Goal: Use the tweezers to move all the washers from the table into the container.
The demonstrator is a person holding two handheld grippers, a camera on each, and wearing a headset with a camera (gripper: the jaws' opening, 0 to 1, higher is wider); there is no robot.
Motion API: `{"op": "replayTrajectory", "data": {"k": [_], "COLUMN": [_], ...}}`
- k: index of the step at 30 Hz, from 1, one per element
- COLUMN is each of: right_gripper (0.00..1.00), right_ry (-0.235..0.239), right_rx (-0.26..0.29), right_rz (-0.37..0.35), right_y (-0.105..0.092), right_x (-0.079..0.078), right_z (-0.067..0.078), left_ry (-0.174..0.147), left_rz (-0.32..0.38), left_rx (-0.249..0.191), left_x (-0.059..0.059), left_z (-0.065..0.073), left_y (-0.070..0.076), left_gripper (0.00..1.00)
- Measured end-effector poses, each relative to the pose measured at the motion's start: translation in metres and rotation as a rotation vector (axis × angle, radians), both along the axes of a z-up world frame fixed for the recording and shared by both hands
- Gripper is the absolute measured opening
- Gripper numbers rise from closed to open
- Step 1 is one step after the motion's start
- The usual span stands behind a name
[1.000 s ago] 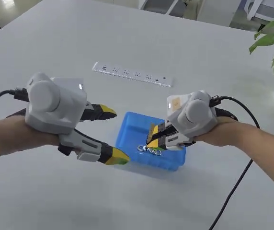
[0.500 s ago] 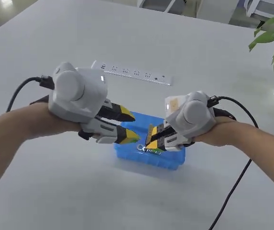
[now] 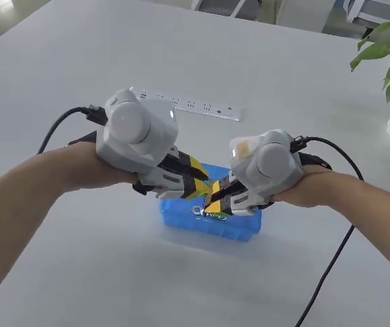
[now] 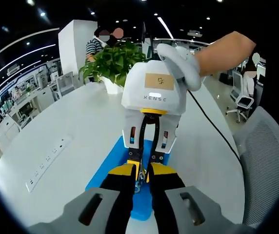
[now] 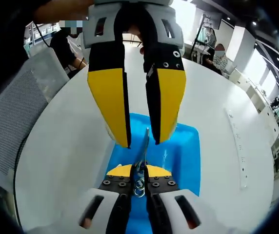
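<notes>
Right gripper view has the right gripper (image 5: 139,171) clamped on the tweezers (image 5: 143,153), whose thin metal end reaches up between the yellow tips of the left gripper (image 5: 140,141), which faces it from the top of that view. The left jaws stand a slim gap apart, with blue showing on either side of the tweezers (no contact that I can make out). Both grippers hang over the blue container (image 3: 239,228) on the white table (image 3: 79,272). Several washers (image 3: 205,214) lie inside the container, just under the right gripper's tips. A power strip (image 3: 185,104) lies beyond.
</notes>
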State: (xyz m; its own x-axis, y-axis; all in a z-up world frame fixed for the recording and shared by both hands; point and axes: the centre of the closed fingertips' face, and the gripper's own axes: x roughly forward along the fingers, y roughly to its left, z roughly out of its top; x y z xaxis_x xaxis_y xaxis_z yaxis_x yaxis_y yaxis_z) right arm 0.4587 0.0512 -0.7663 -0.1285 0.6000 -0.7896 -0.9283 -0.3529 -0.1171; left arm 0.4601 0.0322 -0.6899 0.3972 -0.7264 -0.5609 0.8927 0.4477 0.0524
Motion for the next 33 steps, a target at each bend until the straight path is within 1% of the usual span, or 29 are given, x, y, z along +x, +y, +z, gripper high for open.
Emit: {"op": "replayTrajectory", "data": {"k": [3, 5, 7, 8, 13, 20, 24, 28, 29, 31, 33], "right_gripper": [0.09, 0.09, 0.09, 0.09, 0.10, 0.11, 0.11, 0.11, 0.11, 0.11, 0.11], "right_ry": [-0.003, -0.004, -0.005, -0.004, -0.003, -0.004, -0.002, 0.005, 0.008, 0.044, 0.043], "right_rx": [-0.003, -0.004, -0.004, -0.004, -0.008, -0.001, 0.010, 0.032, 0.046, 0.082, 0.092], "right_rz": [0.011, 0.011, 0.014, 0.015, 0.016, 0.009, 0.008, 0.001, -0.003, -0.028, -0.034], "right_y": [0.000, 0.000, 0.000, 0.000, 0.000, -0.002, -0.002, -0.002, -0.001, 0.001, 0.001], "right_x": [-0.001, -0.001, -0.001, -0.001, -0.001, -0.002, -0.003, -0.003, -0.003, -0.005, -0.005], "right_z": [0.000, 0.000, 0.000, 0.000, 0.000, 0.002, 0.006, 0.011, 0.014, 0.021, 0.024], "left_ry": [-0.002, 0.002, 0.001, 0.006, 0.004, 0.012, 0.012, 0.012, 0.011, 0.009, 0.007], "left_rz": [-0.004, -0.008, -0.009, -0.009, -0.012, -0.020, -0.024, -0.026, -0.025, -0.026, -0.027], "left_rx": [0.007, 0.011, 0.025, 0.025, 0.028, 0.030, 0.026, 0.009, 0.004, -0.009, -0.016], "left_x": [0.001, 0.001, 0.001, 0.001, 0.001, 0.000, -0.001, -0.003, -0.003, -0.004, -0.005], "left_z": [-0.001, -0.003, -0.005, -0.005, -0.005, -0.004, 0.000, 0.007, 0.010, 0.015, 0.020], "left_y": [0.000, -0.001, 0.000, 0.000, -0.001, -0.003, -0.004, -0.003, -0.003, -0.003, -0.003], "left_gripper": [0.10, 0.08, 0.07, 0.07, 0.06, 0.06, 0.06, 0.06, 0.06, 0.06, 0.06]}}
